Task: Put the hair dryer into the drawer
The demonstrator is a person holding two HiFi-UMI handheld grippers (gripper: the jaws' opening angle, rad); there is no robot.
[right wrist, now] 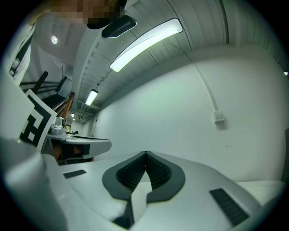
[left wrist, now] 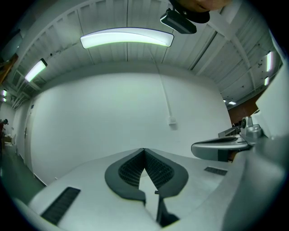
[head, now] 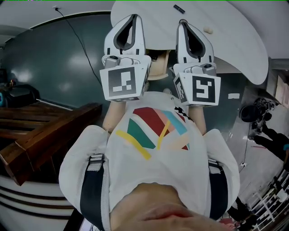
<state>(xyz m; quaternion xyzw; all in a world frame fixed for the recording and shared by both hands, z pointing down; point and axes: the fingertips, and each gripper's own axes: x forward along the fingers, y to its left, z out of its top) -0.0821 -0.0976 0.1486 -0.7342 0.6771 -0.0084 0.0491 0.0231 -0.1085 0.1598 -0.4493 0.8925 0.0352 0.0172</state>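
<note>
Item: left gripper (left wrist: 144,150), fingers pressed together, nothing held. Item: right gripper (right wrist: 145,154), fingers likewise closed and empty. Both are raised side by side, right of the wooden furniture (head: 45,131); its contents cannot be seen. The hair dryer's place cannot be told.

Floor (head: 54,58): dark green, with a thin black cable (head: 79,38) running across it.
Table (head: 239,40): white and round, at the top of the head view.
Dark thing (head: 179,8): small, lies on the table.
Wood (head: 40,131): brown boards, at the left.
Shirt (head: 153,167): white, with red, green, yellow and blue shapes.
Straps (head: 92,189): black, one on each side of the shirt.
Black gear (head: 253,112): on the floor at the right.
Wall (left wrist: 104,122): plain white.
Cord (left wrist: 163,88): goes down the wall to a little white box (left wrist: 172,121).
Lamp (left wrist: 126,38): long and bright, on the ceiling.
</note>
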